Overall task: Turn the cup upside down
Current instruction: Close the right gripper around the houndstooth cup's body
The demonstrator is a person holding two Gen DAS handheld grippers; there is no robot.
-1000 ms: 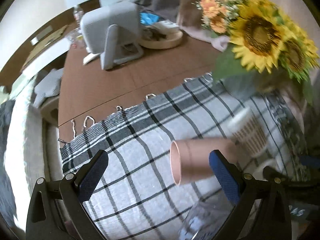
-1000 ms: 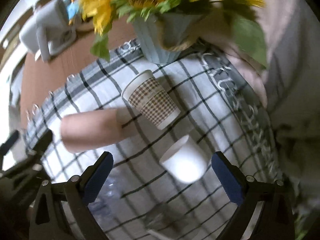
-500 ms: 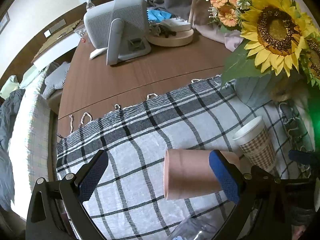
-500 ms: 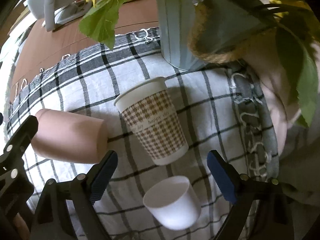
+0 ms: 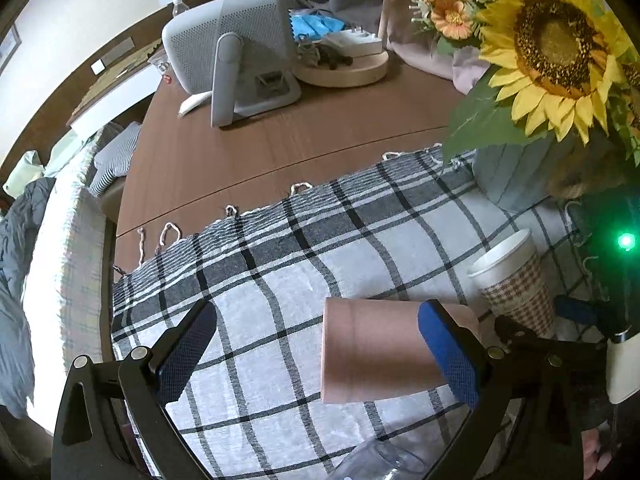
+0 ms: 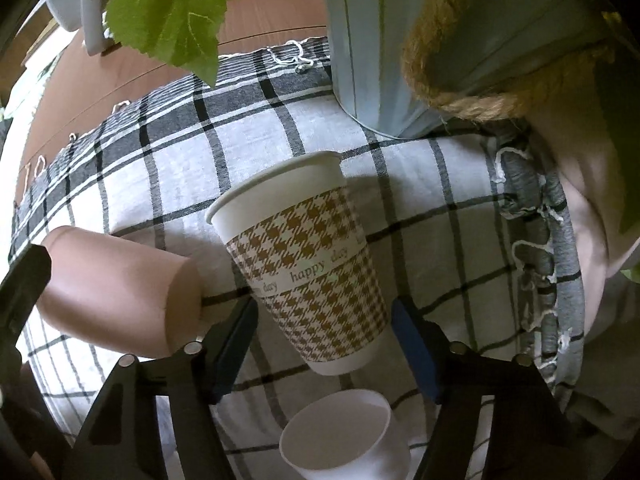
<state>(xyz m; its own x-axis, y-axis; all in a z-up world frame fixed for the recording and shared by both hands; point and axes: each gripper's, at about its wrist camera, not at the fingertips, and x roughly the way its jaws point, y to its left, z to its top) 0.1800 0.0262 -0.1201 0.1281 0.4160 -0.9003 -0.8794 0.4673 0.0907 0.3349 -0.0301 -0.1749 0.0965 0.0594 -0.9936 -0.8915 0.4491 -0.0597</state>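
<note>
Low in the left wrist view, the wide-open left gripper [image 5: 316, 356] holds nothing, the pink cup [image 5: 372, 354] lying beside its right finger with bare checked cloth [image 5: 280, 272] left of it, while in the right wrist view the right gripper [image 6: 324, 344], part-open, brackets the houndstooth paper cup [image 6: 308, 276], fingers apparently not touching, white cup [image 6: 344, 436] below, vase [image 6: 380, 48] crowding above.

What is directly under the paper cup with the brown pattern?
The paper cup stands upright on the checked cloth. The cloth continues around it. Whatever lies below the cloth at that spot is covered; bare wooden table shows only beyond the cloth's fringe.
</note>
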